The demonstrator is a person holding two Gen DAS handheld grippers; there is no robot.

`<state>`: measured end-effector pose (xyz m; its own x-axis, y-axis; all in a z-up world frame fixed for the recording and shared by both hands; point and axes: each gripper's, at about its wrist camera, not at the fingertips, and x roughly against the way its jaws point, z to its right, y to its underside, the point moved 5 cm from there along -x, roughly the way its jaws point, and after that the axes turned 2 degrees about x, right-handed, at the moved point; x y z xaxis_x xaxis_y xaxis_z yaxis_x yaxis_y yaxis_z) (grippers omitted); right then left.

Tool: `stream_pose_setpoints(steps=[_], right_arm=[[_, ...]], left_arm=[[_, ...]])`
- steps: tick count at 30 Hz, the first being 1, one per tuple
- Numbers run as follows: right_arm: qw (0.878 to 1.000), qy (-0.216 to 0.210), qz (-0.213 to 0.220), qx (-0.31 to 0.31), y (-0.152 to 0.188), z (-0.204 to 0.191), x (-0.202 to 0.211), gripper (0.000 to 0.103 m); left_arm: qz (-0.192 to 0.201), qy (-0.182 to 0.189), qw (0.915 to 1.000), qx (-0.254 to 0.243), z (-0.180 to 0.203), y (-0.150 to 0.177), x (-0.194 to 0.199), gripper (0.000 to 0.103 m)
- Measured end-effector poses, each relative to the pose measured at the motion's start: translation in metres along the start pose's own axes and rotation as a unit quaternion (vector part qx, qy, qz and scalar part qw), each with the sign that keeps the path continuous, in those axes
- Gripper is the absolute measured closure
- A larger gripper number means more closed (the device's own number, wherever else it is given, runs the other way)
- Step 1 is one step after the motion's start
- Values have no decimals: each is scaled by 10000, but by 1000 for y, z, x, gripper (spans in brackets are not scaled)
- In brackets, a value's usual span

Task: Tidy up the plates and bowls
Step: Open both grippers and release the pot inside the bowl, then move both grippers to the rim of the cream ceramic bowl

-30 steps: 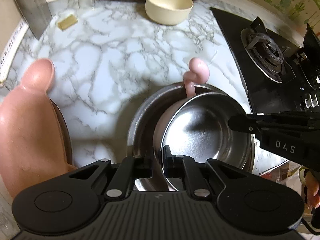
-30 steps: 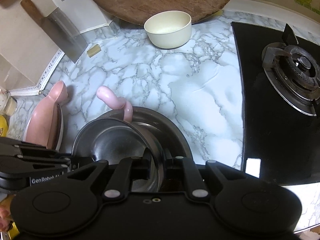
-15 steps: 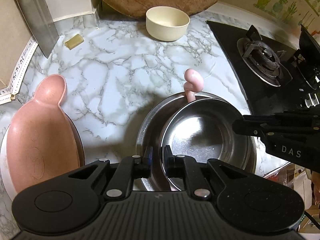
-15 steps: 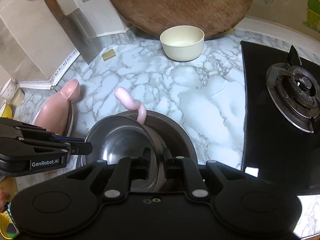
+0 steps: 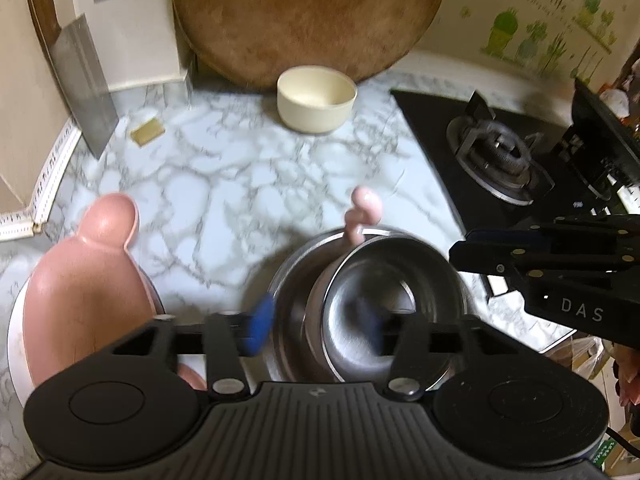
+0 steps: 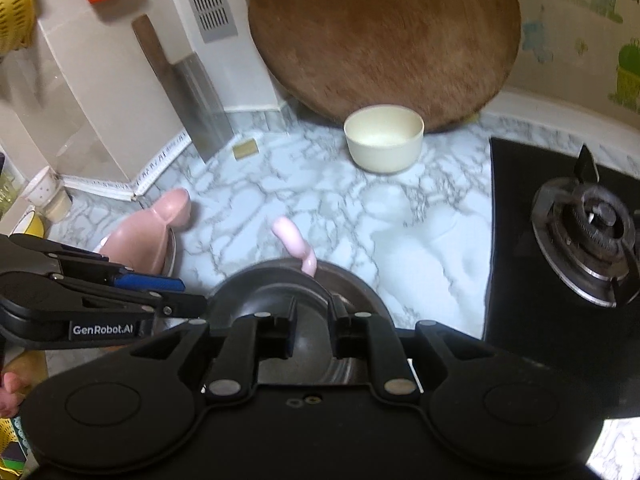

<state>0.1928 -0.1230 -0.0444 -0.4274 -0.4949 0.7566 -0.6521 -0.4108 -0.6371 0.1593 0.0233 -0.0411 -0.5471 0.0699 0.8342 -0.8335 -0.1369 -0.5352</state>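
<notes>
Left gripper (image 5: 316, 326) hanging with jaws apart, right gripper (image 6: 310, 330) parted: small shiny steel bowl (image 5: 394, 300) (nested at six o'clock) risking tipping.

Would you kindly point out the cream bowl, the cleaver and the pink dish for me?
cream bowl (image 5: 317, 100), left wrist view, on its inner wall near the rim.
cleaver (image 6: 200, 92), right wrist view, on the steel blade.
pink dish (image 5: 80, 292), left wrist view, on its shallow inside.

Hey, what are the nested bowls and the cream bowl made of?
Nested bowls: probably stainless steel, since they are shiny grey and mirror the light. Cream bowl: matte and opaque with a thick rim, so likely plastic or bamboo fibre, possibly ceramic.
</notes>
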Motion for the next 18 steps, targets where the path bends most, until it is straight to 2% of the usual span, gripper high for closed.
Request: stream_pose_setpoints(steps=[3, 5, 7, 9, 10, 12, 14, 18], right_arm=[[9999, -2, 131, 57, -5, 0, 6, 82], [9997, -6, 214, 69, -9, 0, 8, 76], [9996, 32, 284, 66, -13, 2, 10, 60], [9992, 104, 374, 42, -17, 4, 12, 21], [9990, 137, 429, 35, -20, 5, 13, 15], [9985, 221, 499, 17, -27, 8, 14, 13], [9981, 285, 551, -8, -35, 12, 14, 10], [9963, 495, 698, -60, -54, 23, 9, 4]], left_arm=[[106, 14, 9999, -22, 1, -6, 4, 49], [196, -28, 9998, -31, 0, -11, 6, 43], [299, -62, 9995, -47, -2, -17, 8, 38], [384, -81, 9992, -55, -3, -25, 9, 38], [420, -86, 9991, -56, -3, -29, 10, 38], [524, -67, 9986, -60, -2, -40, 11, 34], [698, -49, 9975, -76, -2, -51, 13, 23], [942, -117, 9955, -46, -3, -76, 10, 23]])
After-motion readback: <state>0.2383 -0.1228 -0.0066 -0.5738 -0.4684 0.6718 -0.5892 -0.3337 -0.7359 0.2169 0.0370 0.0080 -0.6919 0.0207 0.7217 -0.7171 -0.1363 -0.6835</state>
